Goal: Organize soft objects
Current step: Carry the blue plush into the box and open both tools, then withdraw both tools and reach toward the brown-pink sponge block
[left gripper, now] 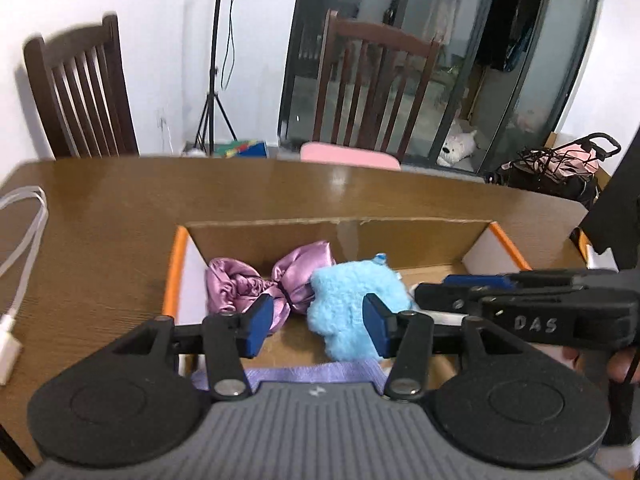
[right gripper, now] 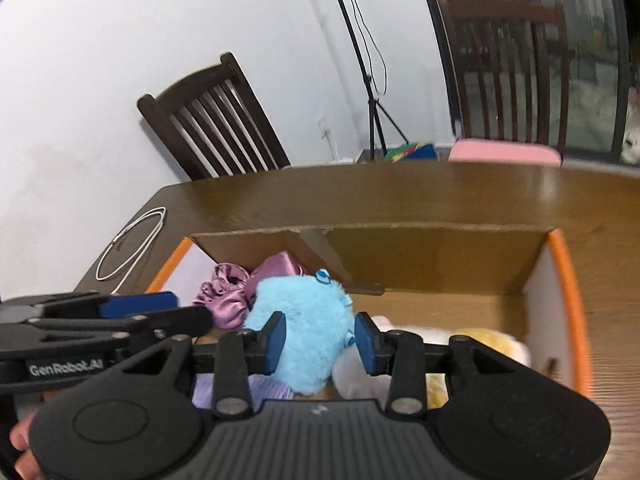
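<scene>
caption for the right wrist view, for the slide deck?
Right gripper straddles a fluffy blue plush in the cardboard box, beside the purple satin scrunchie.

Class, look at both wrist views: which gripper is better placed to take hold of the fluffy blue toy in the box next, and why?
Probably the right gripper: the blue toy already sits between its pads. The left gripper stands open, framing only the toy's edge and the purple satin bow.

You've got a brown wooden table, glossy at its far edge. Two dark slat-back chairs stand behind it, one with a pink seat cushion. White wall, black light-stand tripod, dark-framed glass sliding door at right.
</scene>
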